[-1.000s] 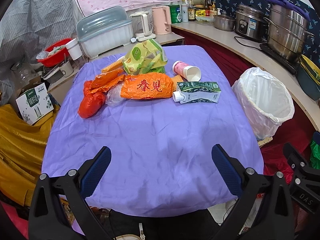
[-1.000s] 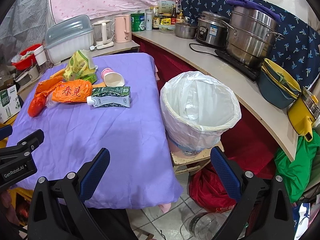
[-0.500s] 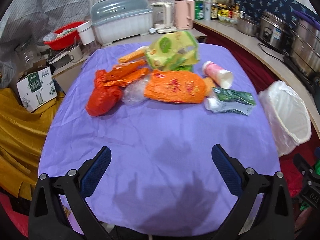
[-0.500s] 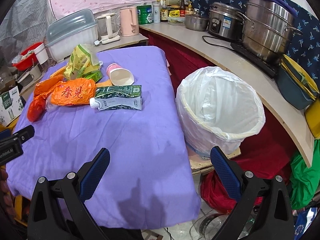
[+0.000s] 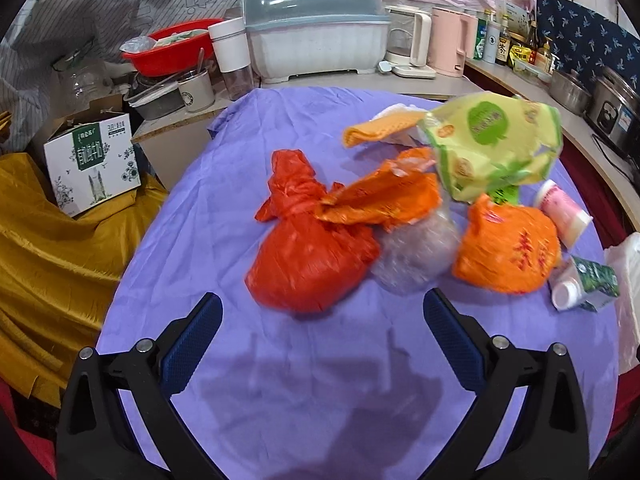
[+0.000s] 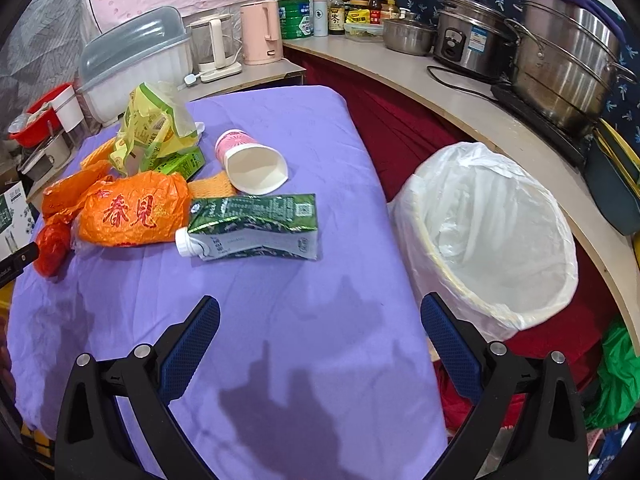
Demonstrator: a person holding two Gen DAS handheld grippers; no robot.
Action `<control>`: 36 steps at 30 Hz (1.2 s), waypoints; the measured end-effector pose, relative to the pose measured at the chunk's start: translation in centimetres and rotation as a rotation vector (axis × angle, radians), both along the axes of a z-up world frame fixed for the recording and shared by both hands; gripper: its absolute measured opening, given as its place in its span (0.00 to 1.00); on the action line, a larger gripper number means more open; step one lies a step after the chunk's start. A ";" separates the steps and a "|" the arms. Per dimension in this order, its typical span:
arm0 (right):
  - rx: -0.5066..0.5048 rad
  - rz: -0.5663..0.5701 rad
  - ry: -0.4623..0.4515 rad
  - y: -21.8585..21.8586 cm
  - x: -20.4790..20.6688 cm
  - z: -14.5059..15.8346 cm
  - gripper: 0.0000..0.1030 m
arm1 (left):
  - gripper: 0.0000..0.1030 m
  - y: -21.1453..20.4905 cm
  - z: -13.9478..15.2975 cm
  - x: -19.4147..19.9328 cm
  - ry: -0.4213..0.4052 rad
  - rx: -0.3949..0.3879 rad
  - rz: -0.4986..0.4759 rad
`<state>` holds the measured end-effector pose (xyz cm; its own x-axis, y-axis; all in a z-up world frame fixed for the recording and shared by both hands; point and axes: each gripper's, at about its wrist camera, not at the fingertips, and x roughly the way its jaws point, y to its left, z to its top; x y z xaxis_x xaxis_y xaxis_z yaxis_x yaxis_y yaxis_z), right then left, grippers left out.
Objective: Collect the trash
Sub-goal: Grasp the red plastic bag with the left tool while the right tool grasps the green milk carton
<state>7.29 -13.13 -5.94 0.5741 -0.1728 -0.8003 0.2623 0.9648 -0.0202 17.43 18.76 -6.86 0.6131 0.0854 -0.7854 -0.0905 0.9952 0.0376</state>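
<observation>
Two grippers hover with jaws wide and empty, so collecting has not begun. The left gripper (image 5: pixel 322 340) faces the knotted red plastic bag (image 5: pixel 310 264); closing on it looks like the next move. The right gripper (image 6: pixel 320 344) hangs short of the crushed green milk carton (image 6: pixel 256 226), and beside that carton, off the purple-clothed table (image 6: pixel 320 120), stands the white-lined bin (image 6: pixel 492 236).

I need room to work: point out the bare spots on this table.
Bare purple cloth lies between the right gripper and milk carton, and beyond the paper cup. Crowded: the wrappers beside the red bag.
</observation>
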 end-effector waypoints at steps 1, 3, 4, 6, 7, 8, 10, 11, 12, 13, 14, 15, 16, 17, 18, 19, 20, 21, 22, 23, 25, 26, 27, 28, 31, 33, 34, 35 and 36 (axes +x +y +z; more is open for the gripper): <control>0.002 0.004 -0.001 0.3 0.7 -0.2 0.93 | 0.93 0.4 -0.4 0.5 0.008 -0.004 -0.006; 0.008 0.011 -0.001 0.6 1.7 -0.5 0.93 | 0.93 1.1 -1.4 1.8 0.021 -0.020 -0.021; 0.011 0.014 -0.001 0.7 2.1 -0.6 0.93 | 0.93 1.3 -1.8 2.2 0.028 -0.020 -0.022; 0.023 0.028 0.000 1.0 3.2 -1.0 0.93 | 0.93 1.7 -2.6 3.1 0.036 -0.033 -0.032; 0.025 0.035 -0.001 1.2 3.7 -1.1 0.93 | 0.93 1.9 -3.1 3.5 0.041 -0.039 -0.033; 0.021 0.042 -0.005 1.3 4.2 -1.2 0.93 | 0.93 1.9 -3.3 3.7 0.046 -0.047 -0.038; 0.010 0.058 -0.015 1.4 5.3 -1.1 0.93 | 0.91 2.0 -3.8 4.1 0.057 -0.067 -0.050; 0.005 0.064 -0.024 1.4 5.9 -0.9 0.93 | 0.83 1.9 -4.0 4.2 0.061 -0.074 -0.057; 0.005 0.071 -0.033 1.2 6.4 -0.7 0.93 | 0.77 1.8 -4.3 4.4 0.070 -0.076 -0.067; 0.011 0.078 -0.041 1.1 7.1 -0.4 0.93 | 0.75 1.8 -4.4 4.5 0.075 -0.074 -0.070; 0.023 0.082 -0.049 0.8 7.9 -0.2 0.93 | 0.69 1.7 -4.6 4.6 0.079 -0.074 -0.073; 0.037 0.088 -0.054 0.6 8.5 0.0 0.93 | 0.65 1.6 -4.8 4.6 0.083 -0.076 -0.077; 0.057 0.097 -0.061 0.4 9.2 0.1 0.93 | 0.63 1.5 -4.8 4.6 0.084 -0.075 -0.078; 0.082 0.105 -0.066 0.1 10.0 0.1 0.93 | 0.60 1.4 -4.9 4.5 0.082 -0.073 -0.080; 0.095 0.108 -0.066 0.0 10.6 0.0 0.93 | 0.57 1.2 -4.9 4.4 0.081 -0.070 -0.083; 0.107 0.112 -0.061 -0.3 11.4 -0.4 0.93 | 0.56 1.1 -4.9 4.2 0.081 -0.067 -0.086; 0.116 0.116 -0.052 -0.5 12.0 -0.8 0.93 | 0.52 0.9 -4.9 4.1 0.080 -0.065 -0.090; 0.122 0.120 -0.040 -0.6 12.6 -1.2 0.93 | 0.50 0.7 -4.9 3.9 0.081 -0.065 -0.091; 0.130 0.126 -0.022 -0.8 13.3 -1.8 0.92 | 0.49 0.7 -4.9 3.7 0.083 -0.067 -0.092; 0.139 0.135 -0.012 -0.9 13.6 -2.1 0.89 | 0.48 0.6 -4.8 3.6 0.086 -0.072 -0.093; 0.162 0.148 0.022 -1.0 14.1 -2.9 0.85 | 0.47 0.4 -4.6 3.1 0.091 -0.087 -0.094; 0.175 0.155 0.039 -1.1 14.2 -3.3 0.84 | 0.47 0.2 -4.5 3.0 0.094 -0.090 -0.093; 0.182 0.159 0.053 -1.2 14.1 -3.6 0.84 | 0.46 0.1 -4.4 2.7 0.097 -0.095 -0.092; 0.179 0.161 0.056 -1.2 13.8 -3.8 0.83 | 0.46 0.0 -4.4 2.5 0.100 -0.094 -0.090; 0.179 0.173 0.068 -1.0 12.3 -3.8 0.83 | 0.46 -0.1 -4.3 1.6 0.110 -0.099 -0.078; 0.185 0.180 0.082 -0.9 11.3 -3.9 0.83 | 0.46 0.0 -4.2 1.1 0.117 -0.100 -0.068; 0.189 0.186 0.095 -0.8 10.7 -4.1 0.83 | 0.46 0.0 -4.2 0.7 0.119 -0.100 -0.064; 0.195 0.192 0.109 -0.6 9.8 -4.4 0.83 | 0.46 0.0 -4.1 0.5 0.120 -0.099 -0.063; 0.200 0.195 0.121 -0.4 9.1 -4.7 0.83 | 0.46 0.0 -4.1 0.1 0.123 -0.098 -0.063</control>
